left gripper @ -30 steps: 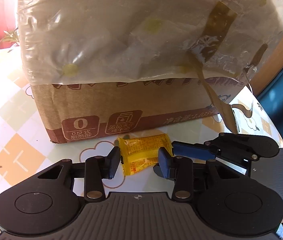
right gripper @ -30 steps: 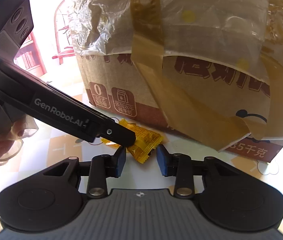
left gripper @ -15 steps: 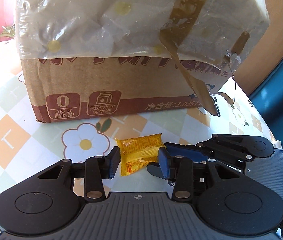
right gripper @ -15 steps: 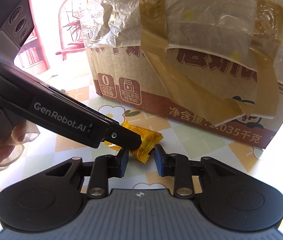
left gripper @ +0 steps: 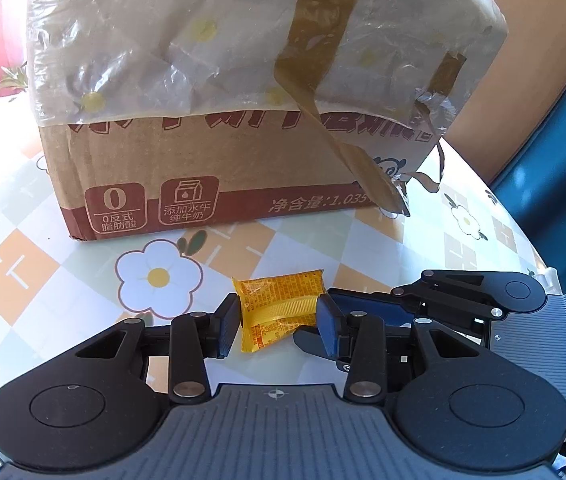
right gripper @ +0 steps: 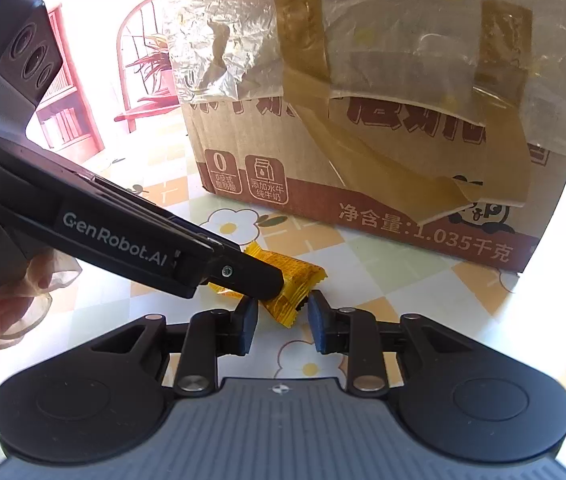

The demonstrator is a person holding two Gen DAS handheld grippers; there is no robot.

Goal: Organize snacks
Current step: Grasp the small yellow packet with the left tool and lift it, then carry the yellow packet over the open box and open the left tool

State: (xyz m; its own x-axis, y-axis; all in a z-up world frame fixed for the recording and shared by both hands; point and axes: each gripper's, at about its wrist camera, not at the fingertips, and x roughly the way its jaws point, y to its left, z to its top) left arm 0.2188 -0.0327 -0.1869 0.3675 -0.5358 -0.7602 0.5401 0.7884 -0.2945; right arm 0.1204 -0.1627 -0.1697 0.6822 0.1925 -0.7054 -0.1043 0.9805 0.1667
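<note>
Left wrist view: the left gripper (left gripper: 279,322) clamps the yellow snack packet (left gripper: 279,312) at lower centre, below the cardboard box (left gripper: 223,176) on the floral tablecloth (left gripper: 43,272). Right wrist view: the right gripper (right gripper: 281,322) brackets the packet's corner; whether its pads press, I cannot tell.

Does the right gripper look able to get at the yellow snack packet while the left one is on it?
Probably yes. The yellow snack packet pokes out between the right gripper fingers, nothing blocking that corner. The left gripper clamps the other end, one of its fingers lying across the packet's left side.
</note>
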